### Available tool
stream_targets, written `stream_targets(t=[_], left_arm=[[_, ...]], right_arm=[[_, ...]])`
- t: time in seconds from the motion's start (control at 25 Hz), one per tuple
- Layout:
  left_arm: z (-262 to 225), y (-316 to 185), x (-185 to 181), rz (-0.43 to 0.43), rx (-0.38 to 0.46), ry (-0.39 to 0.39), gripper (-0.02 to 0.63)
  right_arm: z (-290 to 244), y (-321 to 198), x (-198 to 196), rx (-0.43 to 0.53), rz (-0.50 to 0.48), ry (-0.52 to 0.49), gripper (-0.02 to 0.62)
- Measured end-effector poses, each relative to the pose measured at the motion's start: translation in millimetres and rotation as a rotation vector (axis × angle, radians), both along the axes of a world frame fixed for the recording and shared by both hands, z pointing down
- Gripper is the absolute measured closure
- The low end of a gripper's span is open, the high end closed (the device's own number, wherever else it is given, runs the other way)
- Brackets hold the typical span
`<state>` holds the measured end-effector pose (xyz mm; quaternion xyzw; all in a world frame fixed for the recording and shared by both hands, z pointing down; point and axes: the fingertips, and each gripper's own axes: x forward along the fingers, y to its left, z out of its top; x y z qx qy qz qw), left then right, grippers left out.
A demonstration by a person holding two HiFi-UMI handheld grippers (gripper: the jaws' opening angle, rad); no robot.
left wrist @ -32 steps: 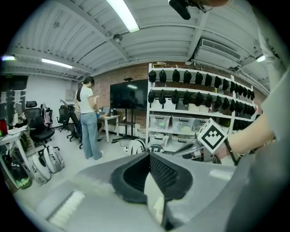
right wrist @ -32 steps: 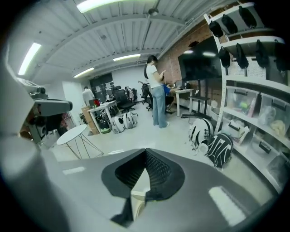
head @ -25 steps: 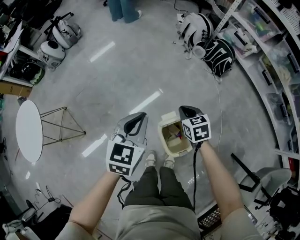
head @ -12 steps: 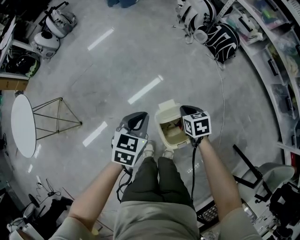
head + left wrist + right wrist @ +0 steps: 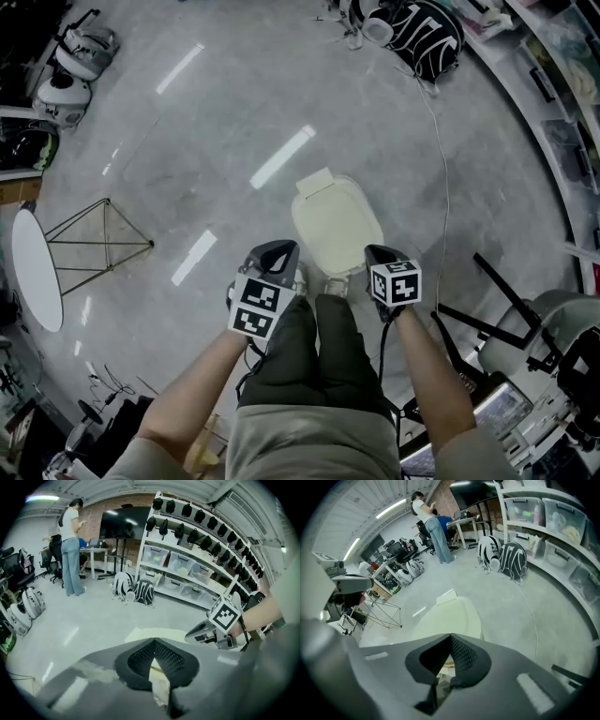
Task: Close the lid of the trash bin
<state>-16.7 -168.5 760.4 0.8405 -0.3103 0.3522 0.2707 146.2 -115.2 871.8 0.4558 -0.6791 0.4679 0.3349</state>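
In the head view the trash bin (image 5: 364, 246) is seen with its lid (image 5: 333, 220) lying flat on it (cream, tab at the far end), the left gripper (image 5: 277, 249) just left of its near end and the right gripper (image 5: 379, 253) just right. In the left gripper view the jaws are seen pressed together on nothing, the bin just beyond them. In the right gripper view the same is shown.
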Motion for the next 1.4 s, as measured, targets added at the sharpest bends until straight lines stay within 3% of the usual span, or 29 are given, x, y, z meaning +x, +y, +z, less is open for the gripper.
stream_targets(t=[0.4,0.6,0.68,0.92,1.4], left_arm=[[90.0,53.0,17.8,0.053,-0.117,-0.054,0.603],[91.1,55.9,18.5,0.047,-0.138,-0.075,0.603],[75.7,50.6,19.6,0.044,-0.128,-0.065,0.603],[4.9,14.9,27.8,0.019,-0.038,-0.021,0.603],[-236.9,-21.9,6.5,-0.028,0.232,0.072,0.603]], right_arm=[[109.7,39.2,17.6,-0.125,0.057,0.021,0.592],[114.6,39.8,19.1,-0.163,-0.044,0.063,0.591],[103.8,35.3,18.4,-0.172,-0.026,0.036,0.592],[2.8,-17.4,12.8,-0.012,0.047,-0.06,0.591],[-324.9,-49.8,-5.2,0.424,0.076,-0.23,0.592]])
